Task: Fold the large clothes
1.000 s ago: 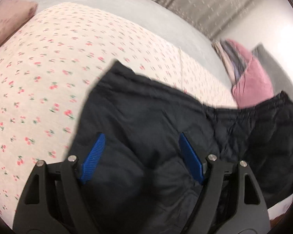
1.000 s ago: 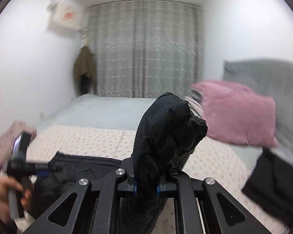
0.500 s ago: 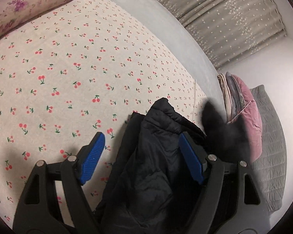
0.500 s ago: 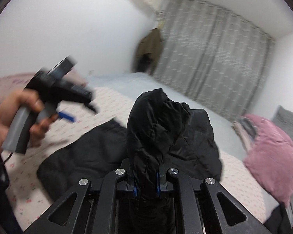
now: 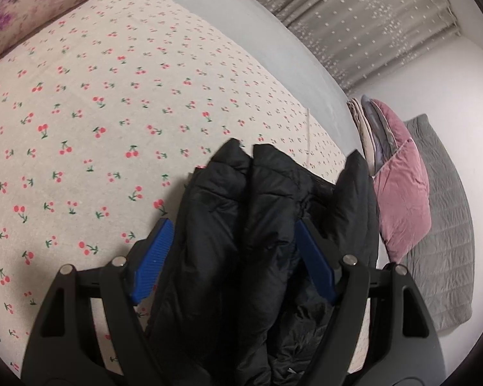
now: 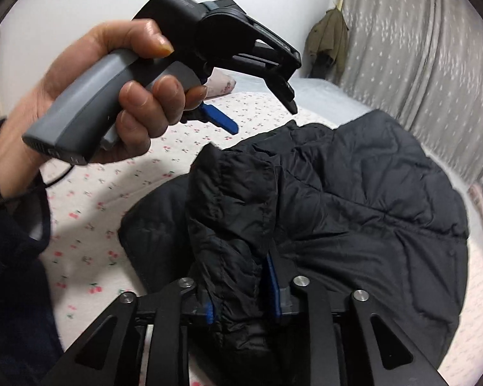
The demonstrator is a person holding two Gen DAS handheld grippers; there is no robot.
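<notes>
A black quilted puffer jacket (image 6: pixel 364 199) lies bunched on the cherry-print bedsheet (image 5: pixel 90 122). My right gripper (image 6: pixel 241 296) is shut on a fold of the jacket, which stands up between its blue pads. My left gripper (image 5: pixel 232 257) is open, its blue pads either side of an upright bunch of the jacket (image 5: pixel 241 212) without squeezing it. In the right wrist view the left gripper (image 6: pixel 260 103) is held in a hand above the jacket's left edge.
A floral pillow (image 5: pixel 25 9) lies at the far left of the bed. A pink cushion (image 5: pixel 402 186) and a grey quilted blanket (image 5: pixel 447 251) lie at the right. Grey curtains (image 6: pixel 418 48) and a hanging olive coat (image 6: pixel 328 38) stand behind.
The right gripper swung left and lower with the jacket fold, bringing the left gripper close. The jacket now stands between the left gripper's open pads.
</notes>
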